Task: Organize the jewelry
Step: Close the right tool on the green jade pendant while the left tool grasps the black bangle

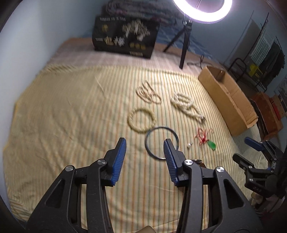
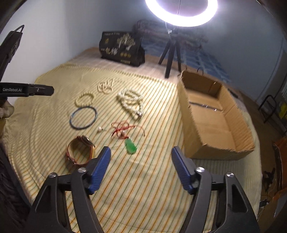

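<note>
Left tongs (image 1: 145, 142) open, nothing between the blue pads, hovering over the bed (image 1: 62, 116) just short of the blue bangle (image 1: 162, 142). Right pad overlapped the bangle's near edge in the left wrist view; contact impossible to tell.
Right tongs (image 2: 141, 151) open too, empty, above bare striped sheet. Green pendant (image 2: 131, 146) just ahead of them, toward the left pad. Also seen at the right edge of the left wrist view (image 1: 248, 152).
Left tongs body visible at the left edge of the right wrist view, jaws out of frame there.
Jewelry spread flat on the bed, all blurred:
- blue bangle lying flat, left of centre.
- bead bracelet (image 2: 84, 100) just beyond the bangle, close to touching it.
- small pile of pearl strands (image 2: 105, 86) farther back.
- bigger tangle of pearl strands (image 2: 131, 103) to the right of that, clasp end trailing toward the near side.
- red cord (image 2: 123, 128) loose, tied to the green pendant.
- single pearl piece (image 2: 99, 129) between bangle and cord.
- brown leather band (image 2: 80, 152) standing on edge, nearest item on the left, just beside the right tongs' left pad.
Cardboard box (image 2: 215, 125) open on the right side of the bed, well apart from both tongs. Something thin and shiny on its floor, too blurred to name.
Ring light (image 2: 181, 12) on a tripod (image 2: 169, 53) at the far end, lit. Black bag (image 2: 122, 48) with gold print beside it, against the wall.
</note>
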{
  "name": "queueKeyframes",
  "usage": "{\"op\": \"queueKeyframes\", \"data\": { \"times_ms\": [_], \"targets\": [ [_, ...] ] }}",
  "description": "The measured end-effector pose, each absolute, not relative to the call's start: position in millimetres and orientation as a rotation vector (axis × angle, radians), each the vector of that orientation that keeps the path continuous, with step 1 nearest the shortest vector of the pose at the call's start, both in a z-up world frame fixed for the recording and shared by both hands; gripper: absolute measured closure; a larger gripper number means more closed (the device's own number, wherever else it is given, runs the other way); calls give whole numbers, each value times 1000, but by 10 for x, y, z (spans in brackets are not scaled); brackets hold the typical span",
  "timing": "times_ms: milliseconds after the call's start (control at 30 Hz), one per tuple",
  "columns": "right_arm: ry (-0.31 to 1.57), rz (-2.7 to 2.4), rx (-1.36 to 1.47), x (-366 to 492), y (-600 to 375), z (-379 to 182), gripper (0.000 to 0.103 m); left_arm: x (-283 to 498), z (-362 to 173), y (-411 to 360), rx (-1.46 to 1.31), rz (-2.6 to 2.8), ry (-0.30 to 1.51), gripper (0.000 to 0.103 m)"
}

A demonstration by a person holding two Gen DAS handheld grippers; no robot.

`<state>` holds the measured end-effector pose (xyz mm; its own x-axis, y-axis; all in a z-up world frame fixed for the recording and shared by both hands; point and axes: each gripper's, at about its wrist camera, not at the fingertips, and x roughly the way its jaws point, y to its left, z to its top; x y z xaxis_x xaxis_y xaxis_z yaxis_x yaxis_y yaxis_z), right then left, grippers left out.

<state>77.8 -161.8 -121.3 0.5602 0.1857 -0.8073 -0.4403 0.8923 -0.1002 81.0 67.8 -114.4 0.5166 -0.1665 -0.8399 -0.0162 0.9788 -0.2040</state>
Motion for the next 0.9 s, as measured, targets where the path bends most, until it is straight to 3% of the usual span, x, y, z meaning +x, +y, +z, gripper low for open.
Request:
{"op": "queueKeyframes", "data": {
  "times_ms": [200,700,800,900],
  "targets": [
    [971,391,-300,911,-1590,-1361,50,923,-1377,577,-183,-87,1103,59],
    [1033,436,-273,1090,-1488,-1563,51,1141,-1719,553,-228,-78,1195,59],
    [1046,445,-278,1122,-1473,-1602,60,1155,-1740,551,-228,-75,1195,59],
    [1053,446,-289,1142,-1464,-1638,61,1180,-1780,531,-222,-72,1197,59]
  ]
}}
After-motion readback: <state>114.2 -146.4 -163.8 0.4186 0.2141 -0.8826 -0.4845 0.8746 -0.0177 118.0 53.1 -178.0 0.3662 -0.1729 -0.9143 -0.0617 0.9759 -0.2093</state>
